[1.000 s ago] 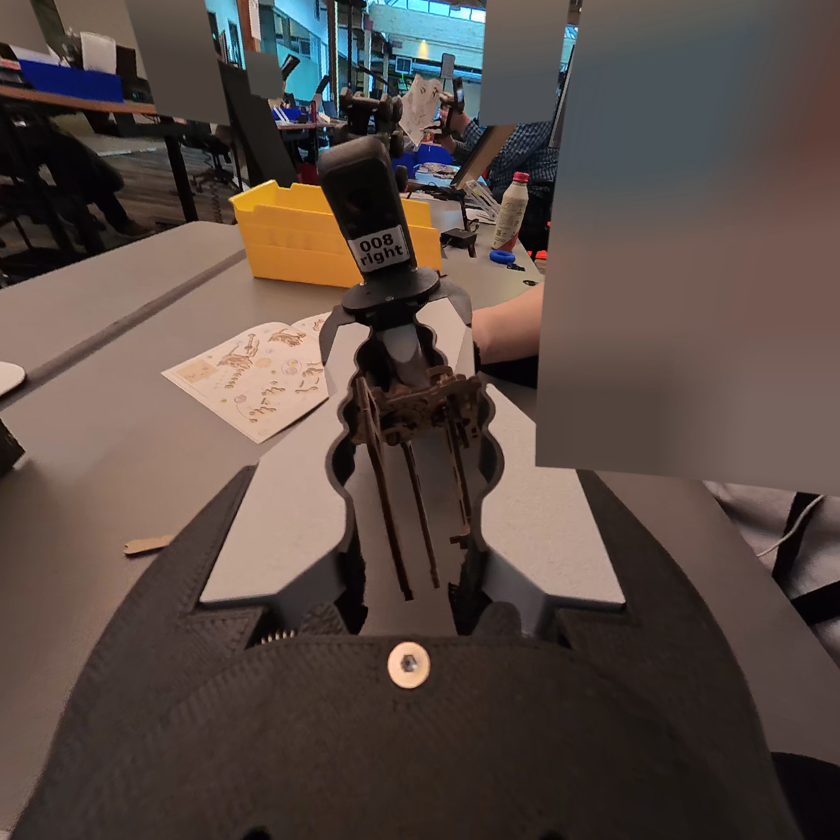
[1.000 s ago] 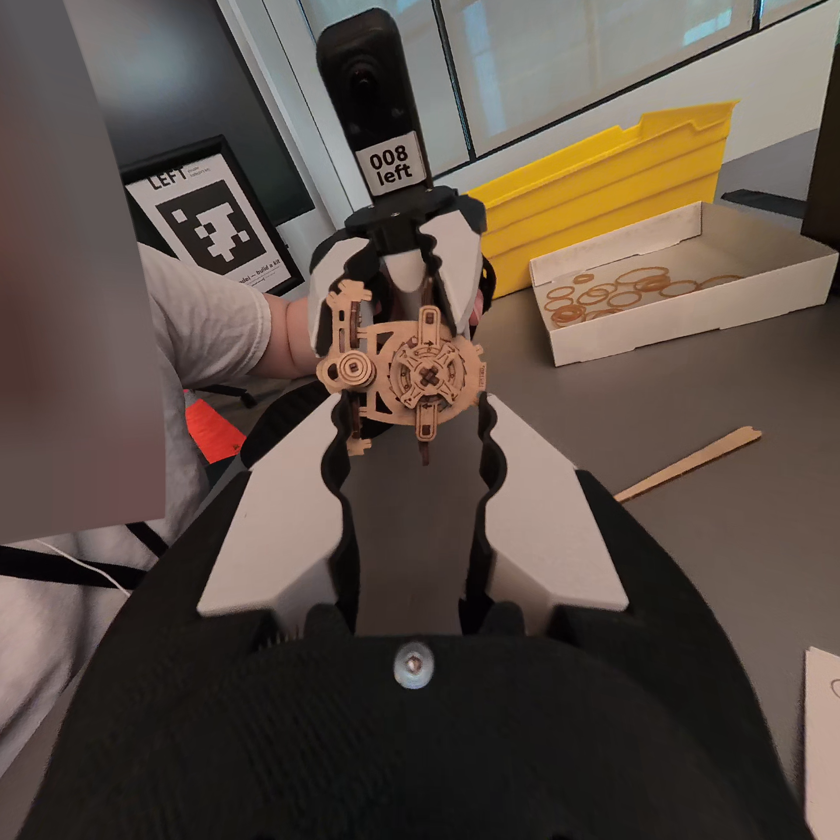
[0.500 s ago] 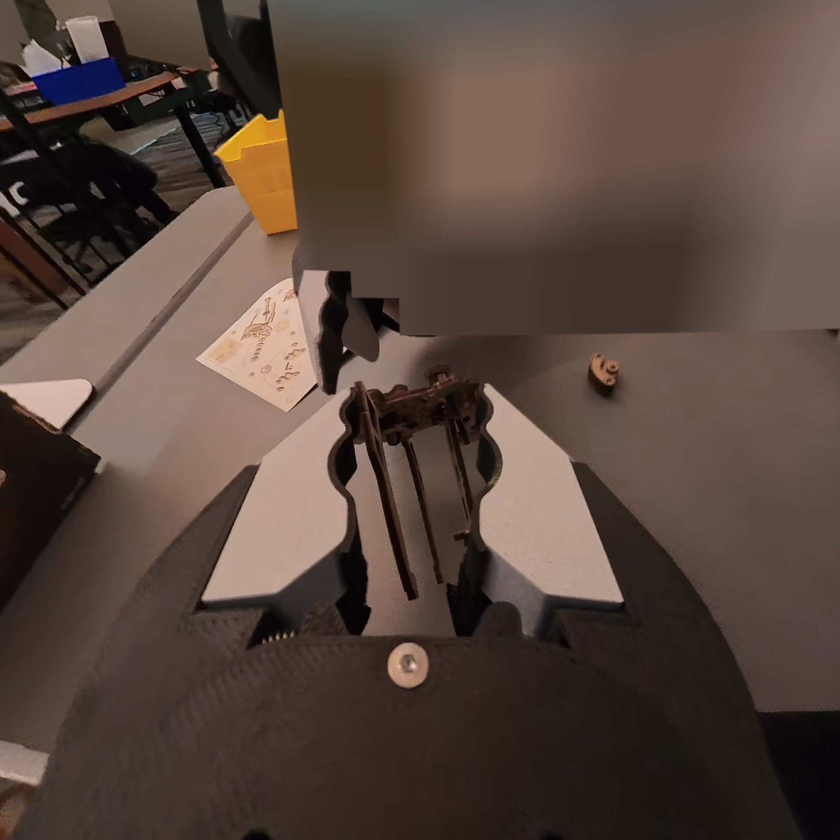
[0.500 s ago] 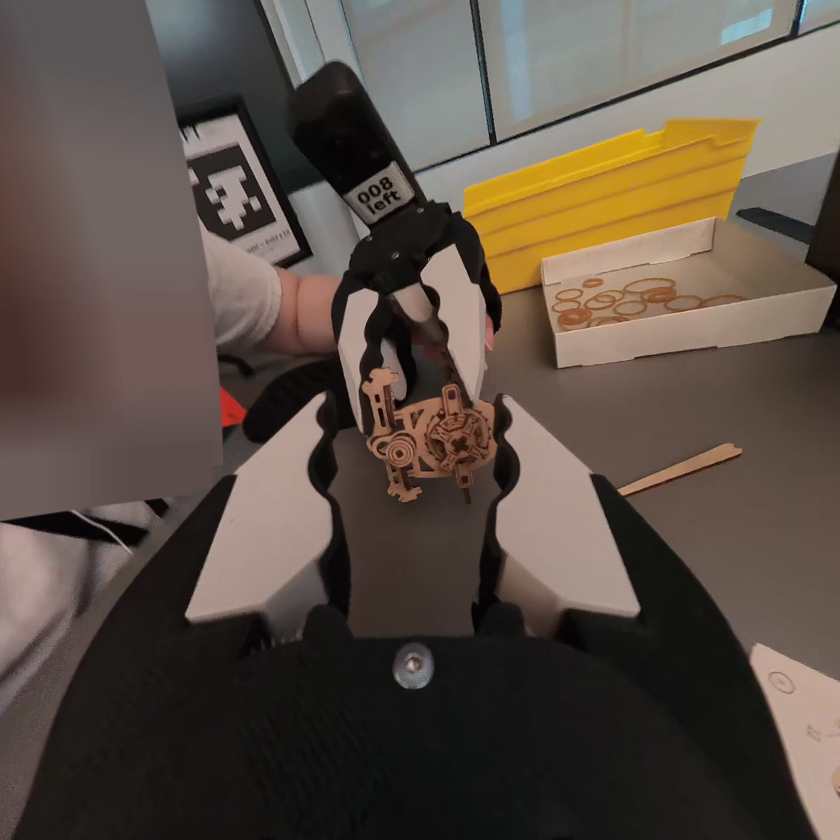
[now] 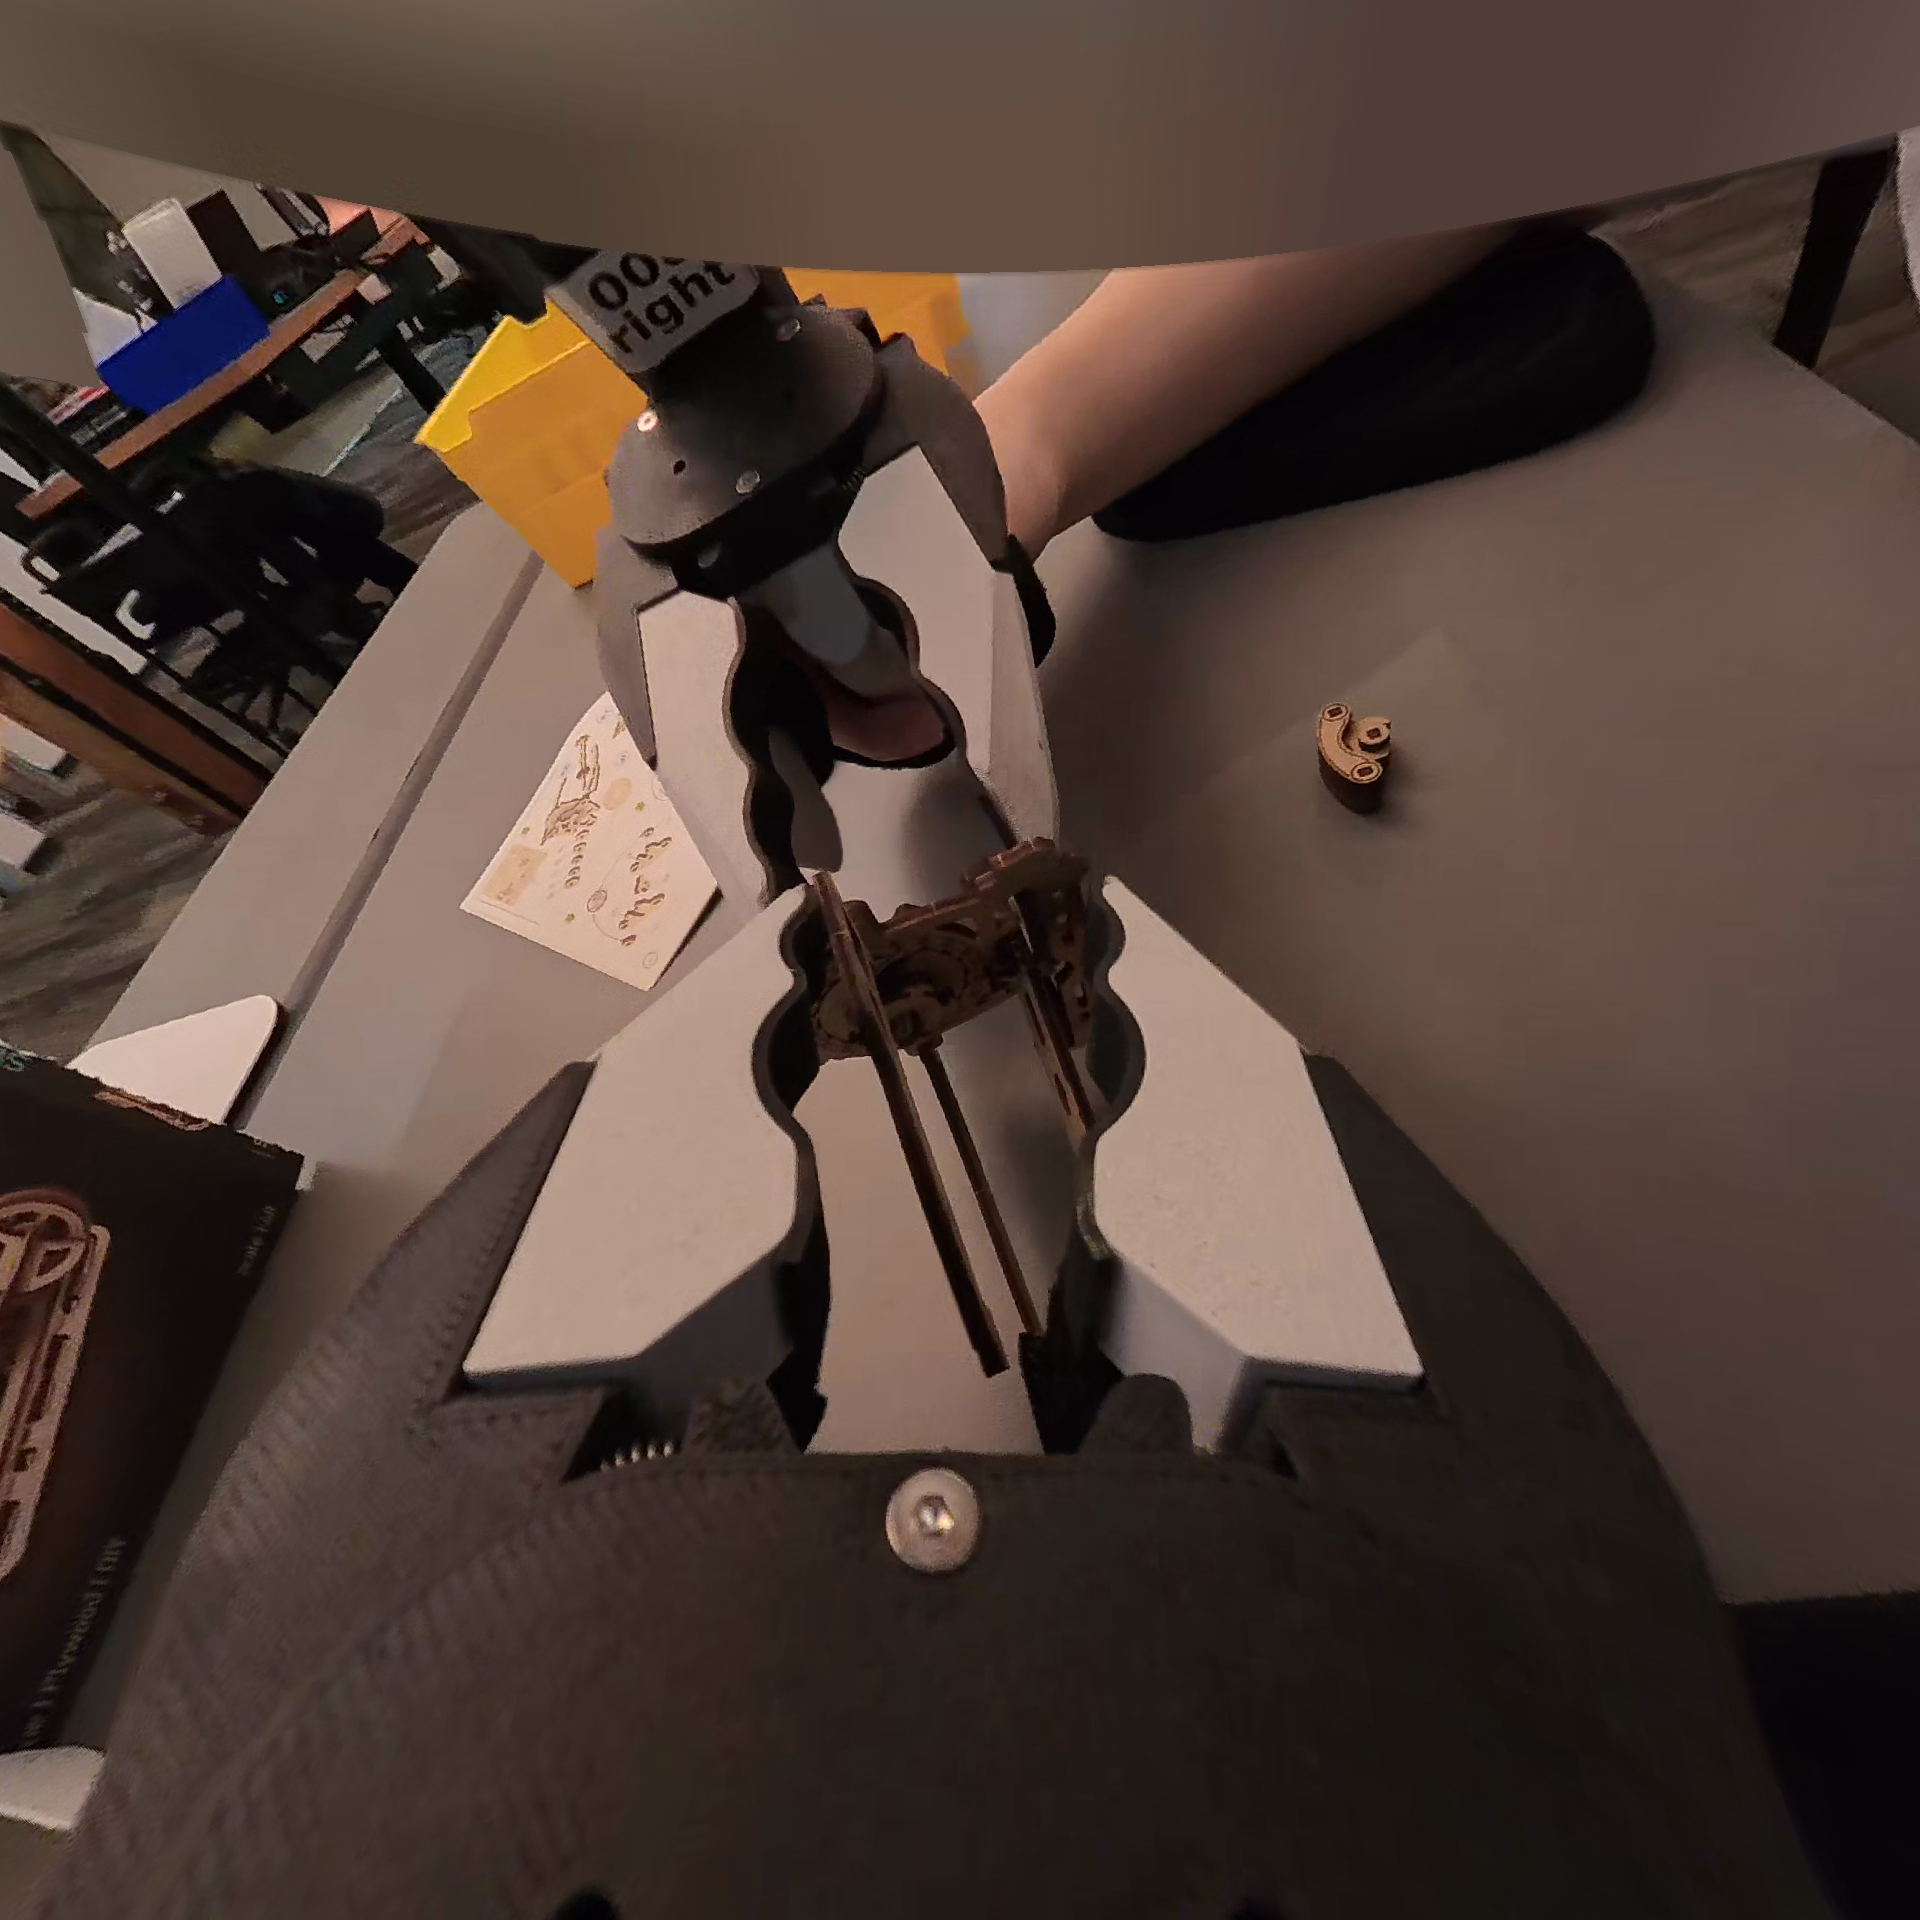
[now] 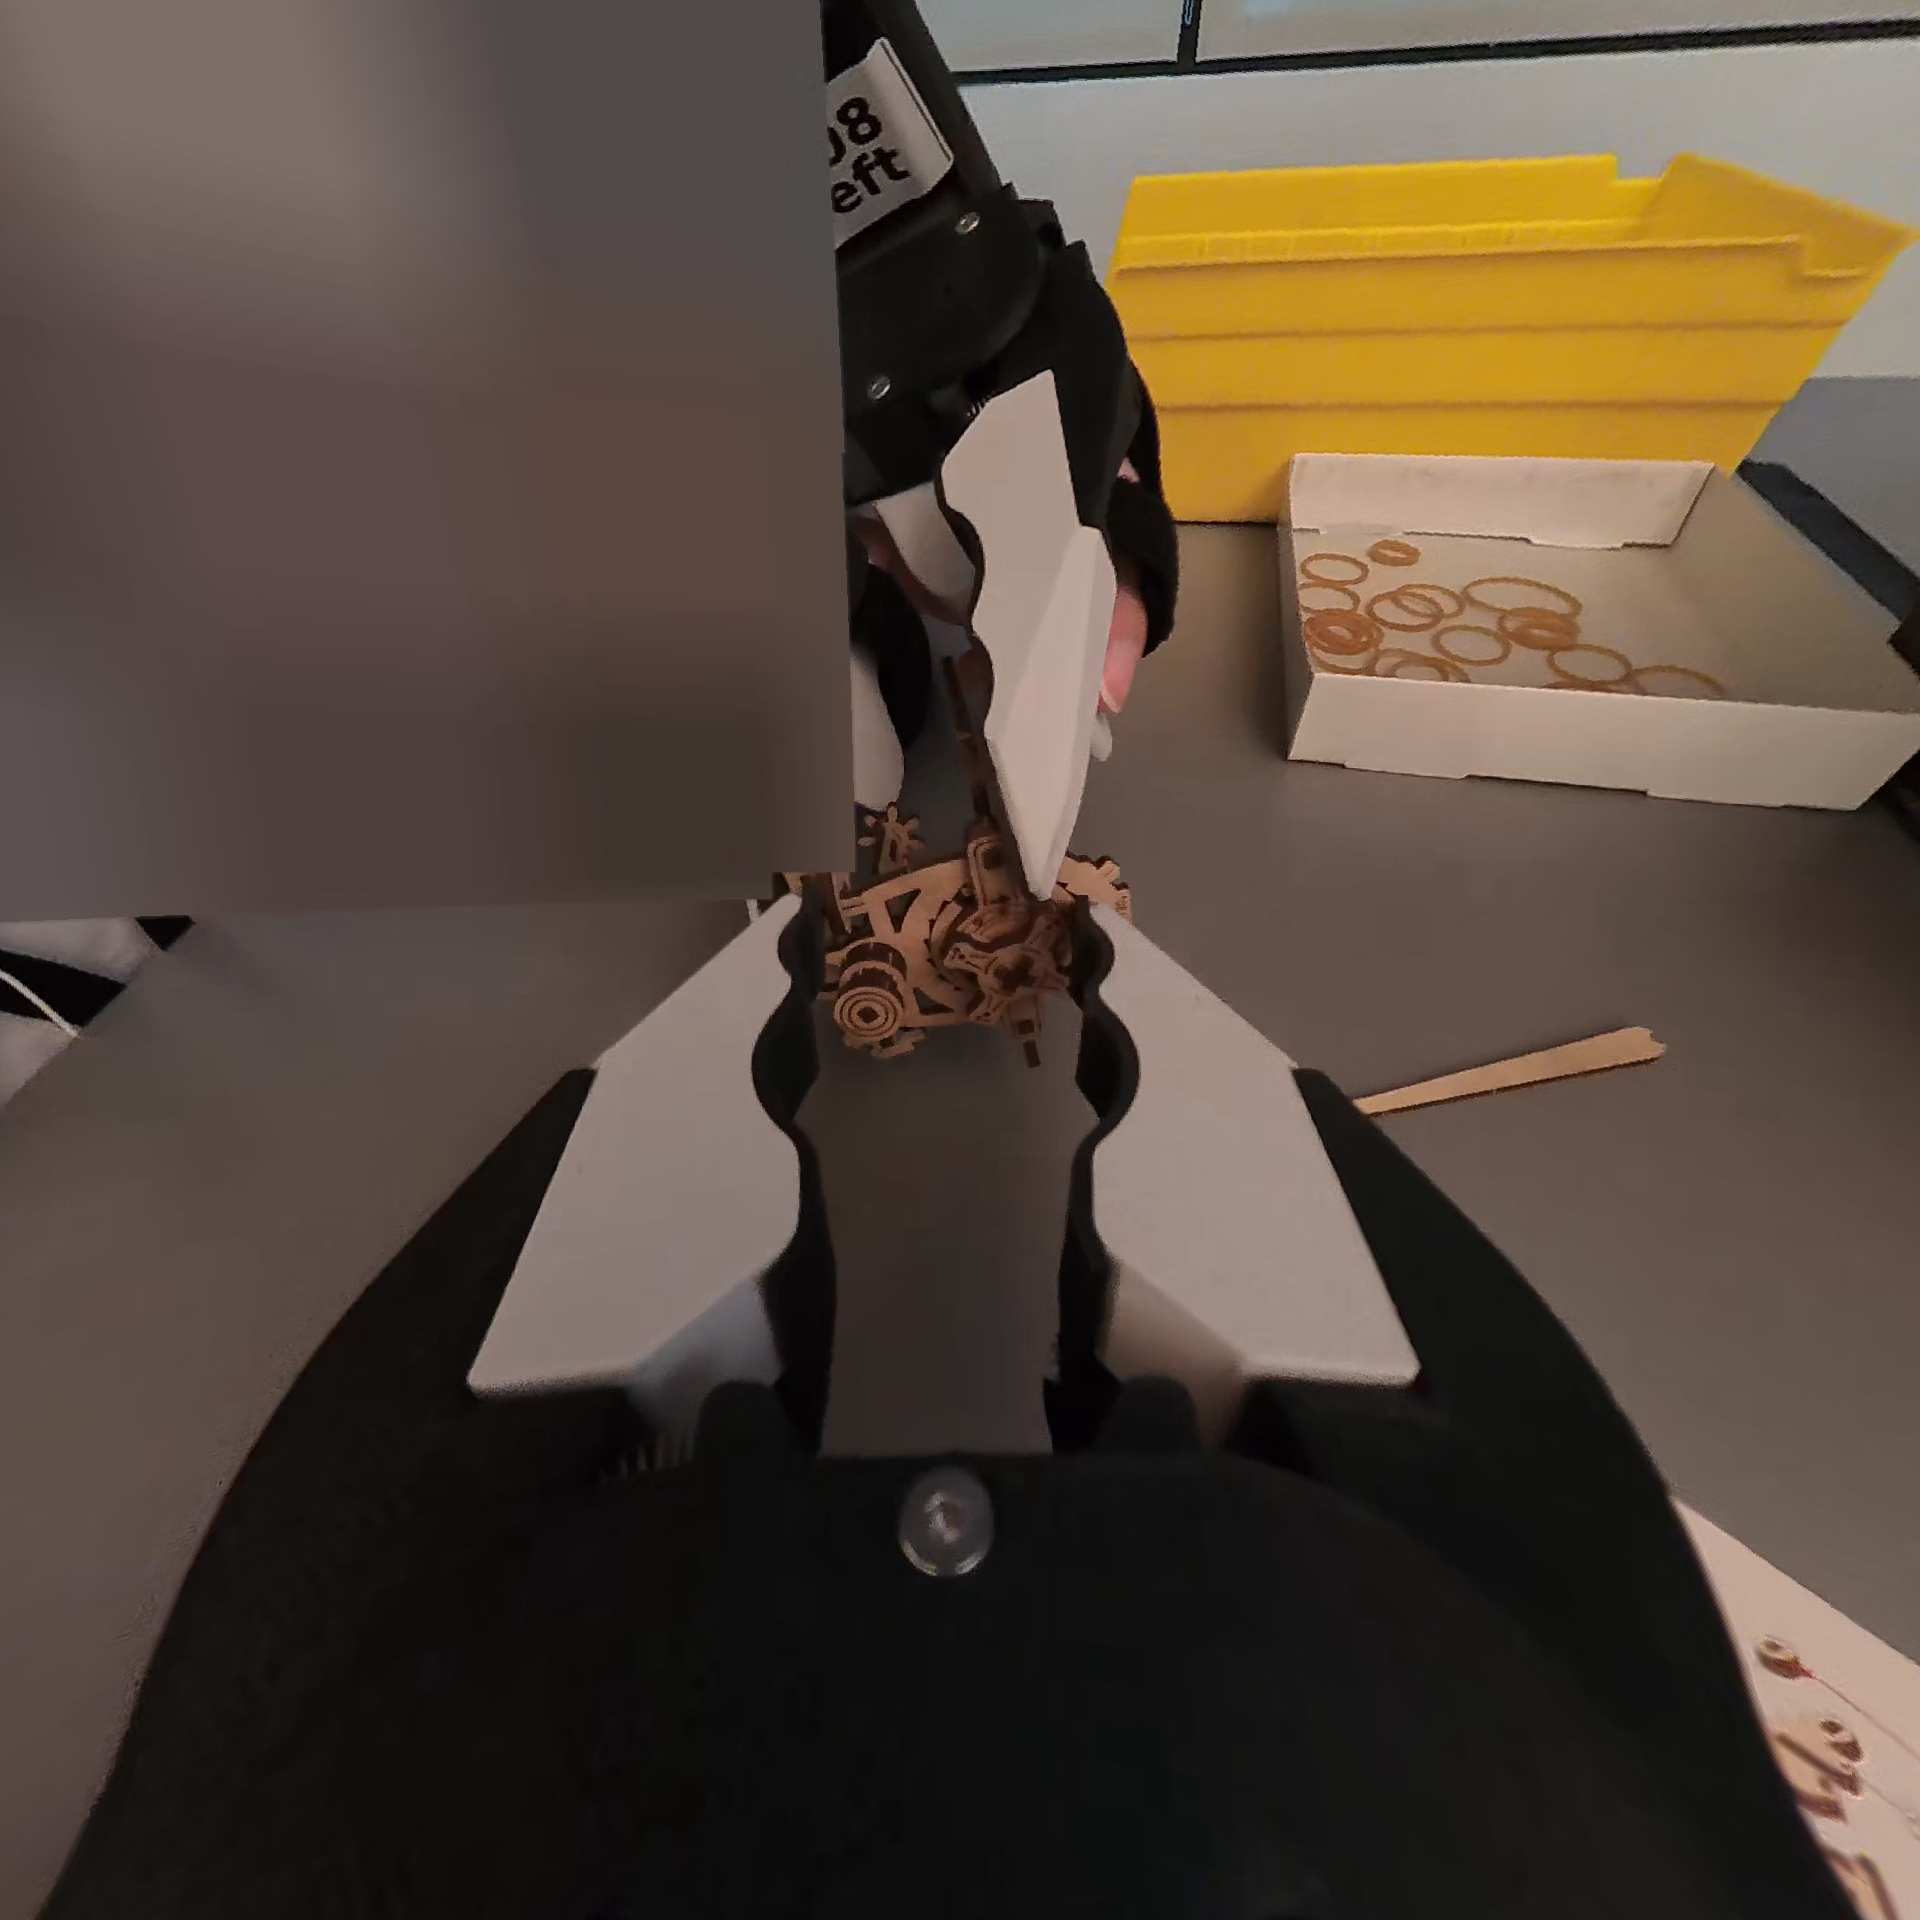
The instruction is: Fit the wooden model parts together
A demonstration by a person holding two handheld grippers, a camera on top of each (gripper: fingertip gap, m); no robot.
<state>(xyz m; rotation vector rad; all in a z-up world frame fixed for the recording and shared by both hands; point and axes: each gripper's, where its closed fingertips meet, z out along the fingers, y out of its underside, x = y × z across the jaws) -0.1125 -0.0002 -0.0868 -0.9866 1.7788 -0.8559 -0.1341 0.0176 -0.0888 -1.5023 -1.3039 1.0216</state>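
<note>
A: Item one, the left gripper (image 5: 951, 940)?
B: Fingers drawn in against the wooden model (image 5: 940, 971), pinching it at the tips; two thin slats of the model run back between the fingers toward the gripper body.

A: Item two, the right gripper (image 6: 940, 935)?
B: Fingers spread, nothing between them. In the right wrist view the model (image 6: 951, 961) sits just past the fingertips, level with the gap; whether the tips touch it cannot be told. In the left wrist view this gripper (image 5: 914, 831) comes in from beyond the left fingertips, pointed down at the model.

A: Item three, loose stock?
B: One small curved wooden piece (image 5: 1353, 753), lying on the grey table (image 5: 1558, 935) beyond and to the right of the left fingers, well apart from the model. One flat wooden stick (image 6: 1507, 1070) on the table, just right of the right gripper's right finger.

A: Item four, containers and paper?
B: White cardboard tray (image 6: 1558, 748) with tan rings (image 6: 1455, 634) inside, beyond and right of the right fingers; yellow bin (image 6: 1455, 343) behind it. Printed instruction sheet (image 5: 597, 862), beyond and left of the left fingers.
</note>
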